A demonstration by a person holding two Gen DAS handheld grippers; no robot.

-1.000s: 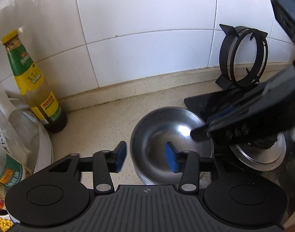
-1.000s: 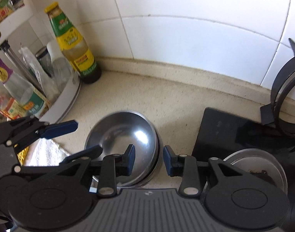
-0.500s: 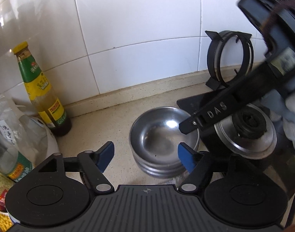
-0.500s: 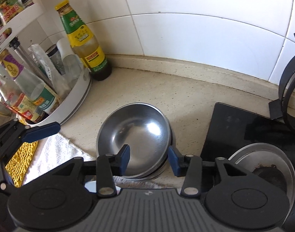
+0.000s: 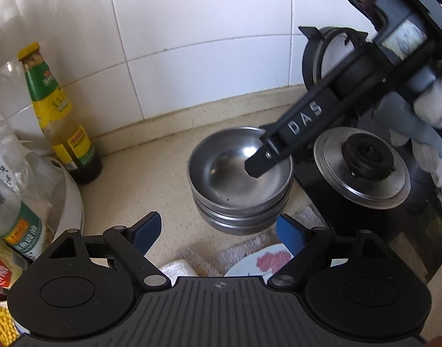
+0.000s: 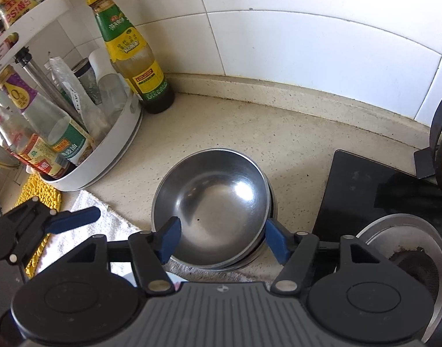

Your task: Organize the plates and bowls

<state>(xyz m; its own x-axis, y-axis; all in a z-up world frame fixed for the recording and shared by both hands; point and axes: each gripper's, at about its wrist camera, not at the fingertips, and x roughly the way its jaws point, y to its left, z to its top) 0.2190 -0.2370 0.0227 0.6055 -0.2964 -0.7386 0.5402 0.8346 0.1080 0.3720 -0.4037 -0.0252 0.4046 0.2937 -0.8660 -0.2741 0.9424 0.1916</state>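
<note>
A stack of round stainless-steel bowls (image 6: pixel 212 205) sat mid-frame on the speckled beige table (image 6: pixel 249 127), its near rim between the right gripper (image 6: pixel 221 238)'s opening blue jaws, untouched. The left gripper (image 5: pixel 219 232), jaws also widening and empty, hung just short of the stack.

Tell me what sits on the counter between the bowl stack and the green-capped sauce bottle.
Nothing: in the right wrist view, the stretch of counter between the bowl stack and the sauce bottle is bare.
</note>
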